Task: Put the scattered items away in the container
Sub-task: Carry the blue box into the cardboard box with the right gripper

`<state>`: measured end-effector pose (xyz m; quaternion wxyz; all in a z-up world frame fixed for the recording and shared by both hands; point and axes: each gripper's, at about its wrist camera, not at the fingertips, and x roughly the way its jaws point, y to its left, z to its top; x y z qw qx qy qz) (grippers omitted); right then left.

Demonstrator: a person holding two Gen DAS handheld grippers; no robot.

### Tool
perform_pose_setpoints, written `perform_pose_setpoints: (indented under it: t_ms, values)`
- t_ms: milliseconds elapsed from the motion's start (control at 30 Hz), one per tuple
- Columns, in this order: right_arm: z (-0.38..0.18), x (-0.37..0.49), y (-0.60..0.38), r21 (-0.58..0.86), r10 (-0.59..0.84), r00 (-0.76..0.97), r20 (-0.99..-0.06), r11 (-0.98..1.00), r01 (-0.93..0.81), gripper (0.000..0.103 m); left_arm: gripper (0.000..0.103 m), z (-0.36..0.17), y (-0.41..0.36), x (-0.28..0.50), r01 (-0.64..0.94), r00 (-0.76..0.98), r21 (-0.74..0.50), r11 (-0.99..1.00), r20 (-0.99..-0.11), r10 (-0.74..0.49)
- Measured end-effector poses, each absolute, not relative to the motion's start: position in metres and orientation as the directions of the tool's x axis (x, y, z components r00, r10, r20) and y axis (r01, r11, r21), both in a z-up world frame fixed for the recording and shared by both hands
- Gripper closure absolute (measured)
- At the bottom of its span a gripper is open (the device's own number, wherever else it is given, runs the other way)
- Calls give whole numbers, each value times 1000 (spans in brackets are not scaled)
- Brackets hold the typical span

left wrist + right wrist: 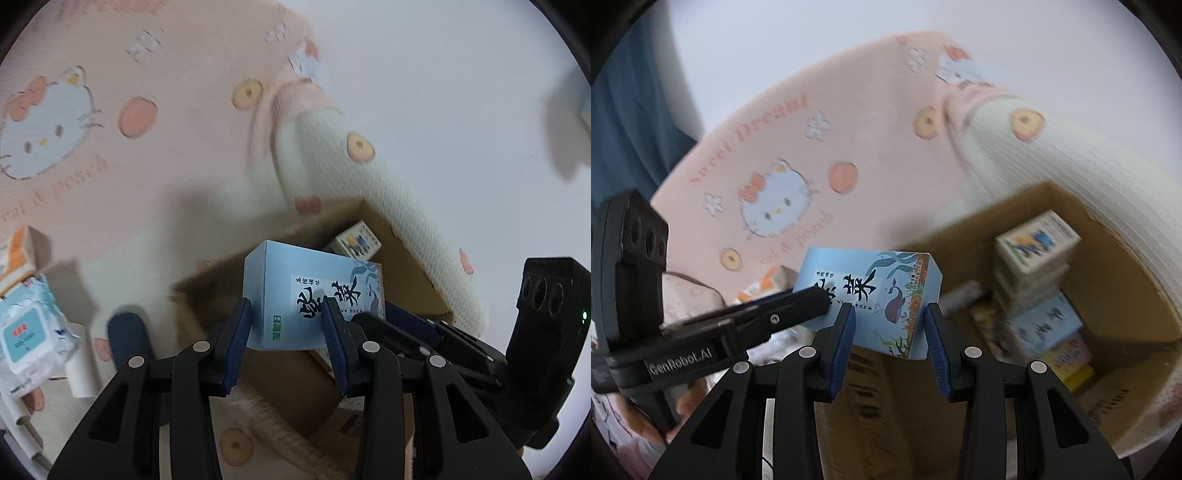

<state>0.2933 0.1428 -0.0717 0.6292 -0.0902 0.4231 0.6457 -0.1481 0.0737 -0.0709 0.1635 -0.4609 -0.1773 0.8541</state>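
Pink blanket with white cat pictures [147, 147] lies under everything, and the wall behind it is white.

Closest to me, the left gripper [287, 309] and the right gripper [890, 312] both pinch one light blue cardboard box with big black writing [314, 280]. Each gripper is half spread and squeezes a different end of it. The box is up in the air, right at their fingertips and just above the near edge of the brown cardboard carton [1052, 192].

I think this box is light and stiff, maybe partly hollow. Its shiny sides could slip, and a hard squeeze could dent it. Holding it by its flat sides near the ends, like now, looks like the safe way.

Just past the right gripper, the carton is open and already has things in it: a white box with a blue picture [1034, 240] on top of a stack, another light blue box [1045, 321] below it and a yellow and pink box [1067, 354] lowest. Only the right view shows that stack well. The left view shows only the top white box.

Off to the left of the left gripper, a white and blue pack of wipes [26, 332], an orange and white packet [18, 254] and some white tubes [79, 373] wait on the blanket. Only the left view shows them clearly.

Farthest away, a dark blue curtain [628, 110] hangs, seen only in the right view.
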Motion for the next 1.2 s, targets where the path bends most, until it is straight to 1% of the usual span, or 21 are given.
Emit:
perform_pose_setpoints:
  t_ms: [267,433,500,633,833,933,1100,1200]
  values:
    - [-104,346,134,447,625,-263,-735,155,-881,66,61,-101,121,-169,-96,-388,-477,-874,-790,474]
    - [-118,367,138,406,553,-265,-790,148,-902,66,61,-122,139,-186,-34,-306,-520,-854,-808,504]
    - [-123,373,144,394,529,-270,-805,136,-909,66,61,-128,143,-192,-21,-291,-517,-856,-816,500]
    - [-141,385,162,422,456,-333,-826,109,-900,66,61,-142,148,-201,-4,-263,-506,-862,-831,489]
    - [-149,387,182,334,379,-296,-877,38,-942,66,61,-163,153,-218,52,-212,-540,-840,-828,519]
    - [-157,390,194,318,337,-296,-894,11,-948,66,61,-175,154,-223,100,-186,-547,-831,-831,524]
    - [-167,393,206,281,273,-279,-921,-32,-959,66,61,-198,153,-226,188,-134,-587,-787,-809,572]
    - [-170,393,210,263,241,-271,-932,-65,-963,66,62,-200,154,-226,202,-137,-586,-785,-811,569]
